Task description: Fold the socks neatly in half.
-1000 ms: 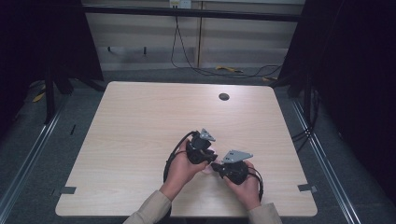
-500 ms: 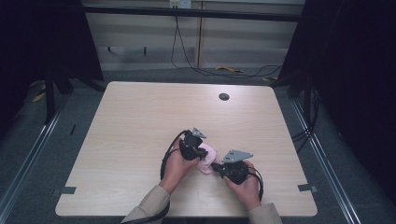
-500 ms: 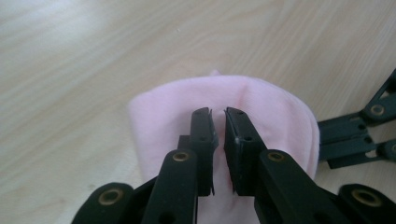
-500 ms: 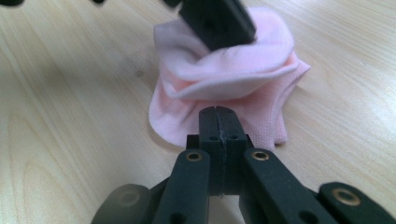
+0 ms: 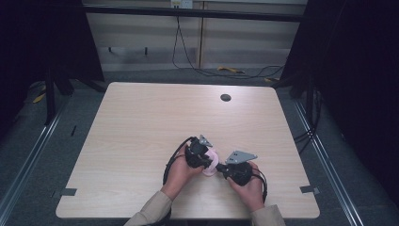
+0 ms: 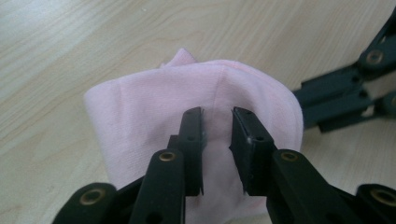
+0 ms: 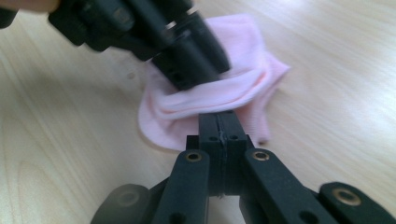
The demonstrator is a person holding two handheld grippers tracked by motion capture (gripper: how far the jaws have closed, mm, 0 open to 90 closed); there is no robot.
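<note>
A small pink cloth [image 6: 196, 116] lies crumpled on the bench [image 5: 141, 122], between the two tongs. The left tongs [image 6: 217, 126] hang just over its raised fold; their jaws have just been opening and stand slightly apart, with cloth behind the gap, not pinched. The right tongs [image 7: 218, 126] have their jaws together, clamped on the cloth's near edge.

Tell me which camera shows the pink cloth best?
The left gripper view: the pink cloth lies big and sharp there. In the right gripper view the left gripper covers part of it. In the high view it is a tiny patch.
</note>
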